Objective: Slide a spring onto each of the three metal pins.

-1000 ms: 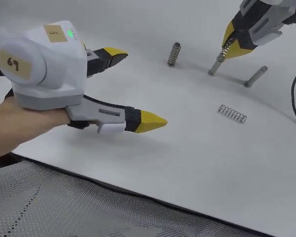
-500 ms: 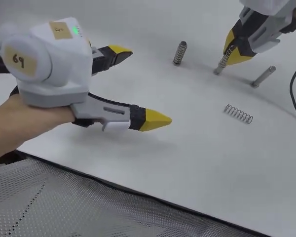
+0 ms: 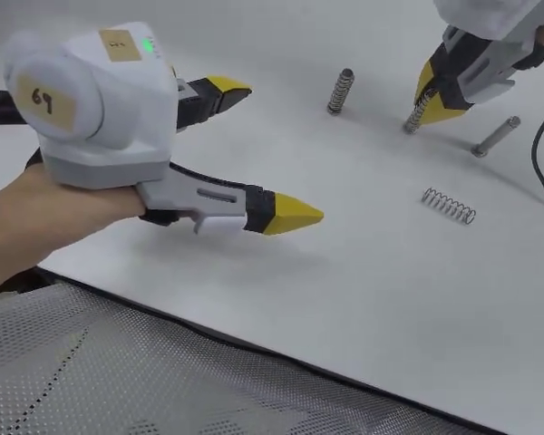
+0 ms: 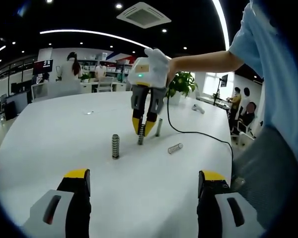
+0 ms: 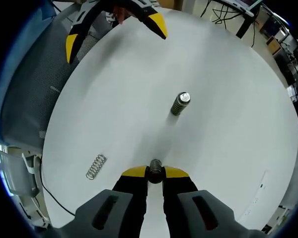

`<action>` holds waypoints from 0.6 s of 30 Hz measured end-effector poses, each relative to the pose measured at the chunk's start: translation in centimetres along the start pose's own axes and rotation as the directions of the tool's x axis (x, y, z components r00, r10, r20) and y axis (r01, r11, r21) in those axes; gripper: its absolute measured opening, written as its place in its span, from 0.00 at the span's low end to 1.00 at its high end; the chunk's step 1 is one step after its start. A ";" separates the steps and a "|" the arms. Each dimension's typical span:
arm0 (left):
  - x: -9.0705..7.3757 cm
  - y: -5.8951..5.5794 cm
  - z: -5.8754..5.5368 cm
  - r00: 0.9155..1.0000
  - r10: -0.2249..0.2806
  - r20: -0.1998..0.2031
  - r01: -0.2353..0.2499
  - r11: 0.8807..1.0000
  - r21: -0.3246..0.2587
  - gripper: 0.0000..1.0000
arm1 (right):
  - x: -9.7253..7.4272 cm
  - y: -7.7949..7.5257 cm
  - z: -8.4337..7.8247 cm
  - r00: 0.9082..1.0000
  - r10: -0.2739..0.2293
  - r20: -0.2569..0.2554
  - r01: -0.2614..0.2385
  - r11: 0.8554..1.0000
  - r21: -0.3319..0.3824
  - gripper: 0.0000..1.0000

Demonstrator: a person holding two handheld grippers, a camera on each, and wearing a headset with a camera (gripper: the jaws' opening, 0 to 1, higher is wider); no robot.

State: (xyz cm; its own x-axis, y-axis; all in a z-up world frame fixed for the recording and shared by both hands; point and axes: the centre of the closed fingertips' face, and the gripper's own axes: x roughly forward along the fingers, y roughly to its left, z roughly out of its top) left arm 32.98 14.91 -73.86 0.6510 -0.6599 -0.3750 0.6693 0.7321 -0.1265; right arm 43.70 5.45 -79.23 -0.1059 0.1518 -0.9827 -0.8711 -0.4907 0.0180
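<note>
The right gripper has its jaws pinched narrow on the spring, which sits around the middle pin in the upper right of the head view. Best bet imo: keep the coil lined up with the pin, push straight down, and only let go near the bench. It's a small shiny wire coil that probably kinks or pings off easily. The left gripper hangs at left, jaws wide and empty. One sprung pin is done. The bare pin and loose spring wait at right.
</note>
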 end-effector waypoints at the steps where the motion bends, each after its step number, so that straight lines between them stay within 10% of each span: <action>1: 0.0 0.0 0.0 1.000 0.000 0.000 0.000 1.000 0.000 0.87 | 0.0 0.0 0.0 1.000 0.001 0.000 -0.001 1.000 0.000 0.08; 18: 0.1 0.1 0.2 1.000 -0.003 0.000 0.003 1.000 -0.002 0.86 | -0.1 0.2 0.0 1.000 -0.006 -0.006 0.006 1.000 0.007 0.08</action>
State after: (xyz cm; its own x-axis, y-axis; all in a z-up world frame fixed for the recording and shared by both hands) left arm 33.22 14.90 -73.77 0.6494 -0.6618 -0.3746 0.6704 0.7307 -0.1289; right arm 43.56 5.37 -79.16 -0.0981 0.1498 -0.9838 -0.8750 -0.4839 0.0136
